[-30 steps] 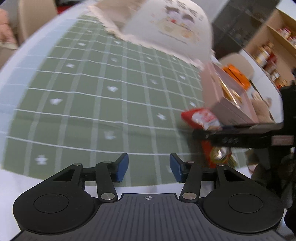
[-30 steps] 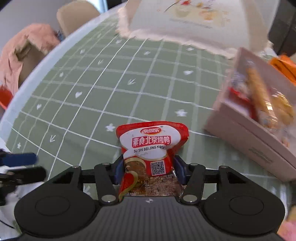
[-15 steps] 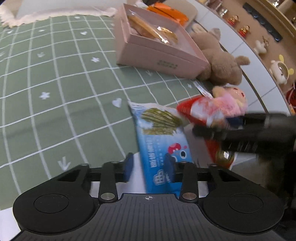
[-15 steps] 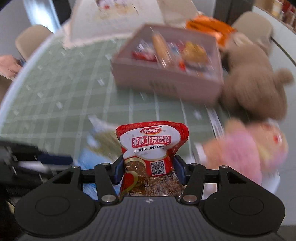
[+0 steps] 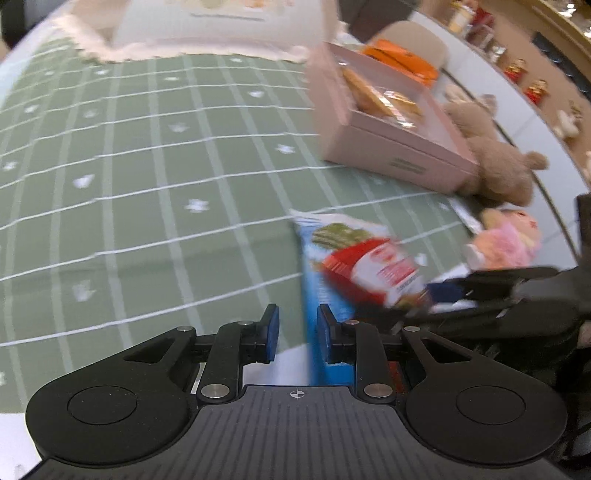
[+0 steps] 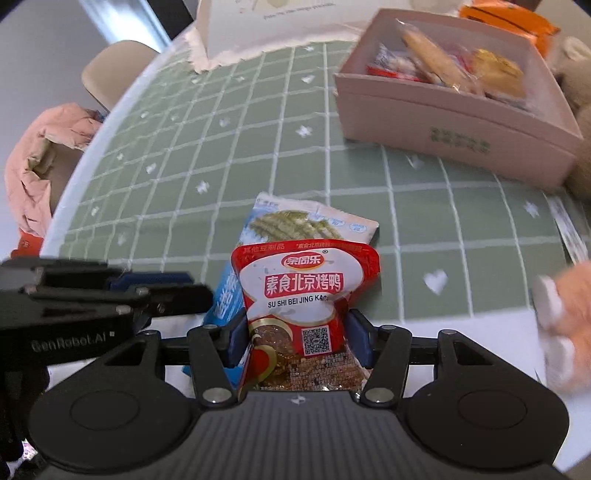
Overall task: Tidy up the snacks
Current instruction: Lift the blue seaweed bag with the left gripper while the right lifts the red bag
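My right gripper (image 6: 297, 338) is shut on a red and white snack packet (image 6: 304, 291), held just above a blue seaweed snack packet (image 6: 295, 221) that lies on the green checked tablecloth. In the left wrist view the red packet (image 5: 373, 273) overlaps the blue packet (image 5: 317, 295). My left gripper (image 5: 295, 328) is open and empty; the blue packet's left edge lies by its right finger. The left gripper shows at the left of the right wrist view (image 6: 147, 284). A pink box (image 6: 454, 107) holding several snacks stands at the back right.
A brown teddy bear (image 5: 495, 166) sits to the right of the pink box (image 5: 391, 151). A pink plush toy (image 5: 506, 240) lies near the table edge. A white folded cloth (image 5: 207, 33) is at the back. Chairs stand beyond the table, one with a pink garment (image 6: 44, 162).
The left gripper has swung left, so the blue packet now lies by its right finger, not between the fingers. The right gripper carried the red packet over the blue one.
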Tool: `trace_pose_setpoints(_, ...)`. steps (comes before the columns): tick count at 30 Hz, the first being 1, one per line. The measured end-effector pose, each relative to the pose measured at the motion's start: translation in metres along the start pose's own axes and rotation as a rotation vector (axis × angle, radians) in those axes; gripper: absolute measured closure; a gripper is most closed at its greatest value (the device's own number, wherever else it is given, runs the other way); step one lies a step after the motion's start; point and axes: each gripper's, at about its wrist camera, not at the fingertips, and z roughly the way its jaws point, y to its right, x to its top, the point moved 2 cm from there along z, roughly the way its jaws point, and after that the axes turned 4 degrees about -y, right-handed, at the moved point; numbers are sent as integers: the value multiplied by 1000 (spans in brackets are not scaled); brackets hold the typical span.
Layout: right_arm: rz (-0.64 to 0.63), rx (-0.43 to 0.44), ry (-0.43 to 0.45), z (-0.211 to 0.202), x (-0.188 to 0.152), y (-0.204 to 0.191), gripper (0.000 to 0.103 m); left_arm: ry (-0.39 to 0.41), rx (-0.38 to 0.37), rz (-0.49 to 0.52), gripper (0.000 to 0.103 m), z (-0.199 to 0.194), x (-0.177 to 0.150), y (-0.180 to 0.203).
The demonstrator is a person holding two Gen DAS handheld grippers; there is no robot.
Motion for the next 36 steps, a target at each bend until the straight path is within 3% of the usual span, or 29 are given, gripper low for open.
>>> trace_pose_setpoints(3,-14,-69,78,-12,5,7,47,5,14,-21,78,-3,-2,-8)
trace_pose_setpoints(5,-49,-184,115,-20,1,14,45,16,-15,-41,78,-4,-2,-11)
trace_pose_setpoints(7,-64,-297,111,-16,-4,22,35,26,-59,-53,78,-3,0,-10)
trace_pose_setpoints(9,-41,-356,78,-9,-11,31,29,24,-88,-42,77,0,1,-7)
trace_pose_setpoints(12,1,-304,59,-4,-21,40,24,14,-112,-10,77,8,3,4)
trace_pose_setpoints(15,-33,-292,70,-1,-30,31,19,7,-90,-2,77,18,2,9)
trace_pose_setpoints(18,-76,-266,91,0,-38,18,19,28,-55,-5,69,23,4,6)
trace_pose_setpoints(25,-79,-249,124,-6,-47,19,19,20,-160,-82,67,24,11,-8)
trace_pose_setpoints(31,-85,-246,136,-5,-50,21,18,66,-213,-34,66,0,18,5)
trace_pose_setpoints(33,-104,-249,128,-5,-49,20,18,56,-215,-61,73,5,21,1)
trace_pose_setpoints(36,-105,-265,113,-10,-48,22,19,30,-152,-70,79,14,21,-2)
